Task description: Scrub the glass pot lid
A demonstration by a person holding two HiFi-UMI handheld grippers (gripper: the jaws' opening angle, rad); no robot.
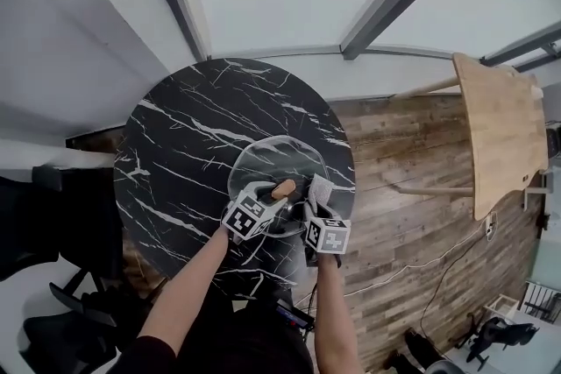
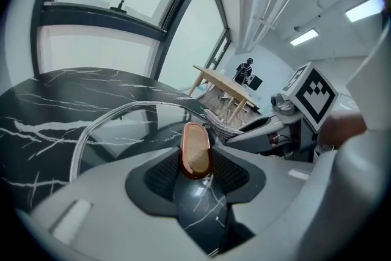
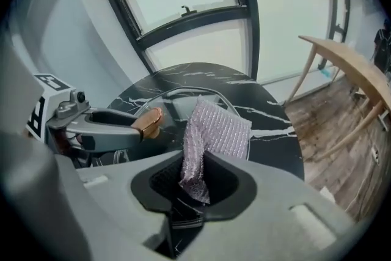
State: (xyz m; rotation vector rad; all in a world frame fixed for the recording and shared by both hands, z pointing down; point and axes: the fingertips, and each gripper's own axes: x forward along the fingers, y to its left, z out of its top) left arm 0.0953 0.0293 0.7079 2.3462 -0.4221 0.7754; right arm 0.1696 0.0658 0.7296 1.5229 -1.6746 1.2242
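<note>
A clear round glass pot lid with a metal rim is seen in the head view lying toward 4 o'clock on the round black, white-veined marble table; its brown oval knob is clamped between the jaws of the left gripper, a grip shown plainly only in the left gripper view; the right gripper is placed at the lid's 3 o'clock, its jaws closed on a silvery mesh scrubbing cloth; the weave and the pinched fold are shown only in the right gripper view; whether cloth meets glass cannot be told; a pale wooden table at 3 o'clock is shown whole in the head view alone.
</note>
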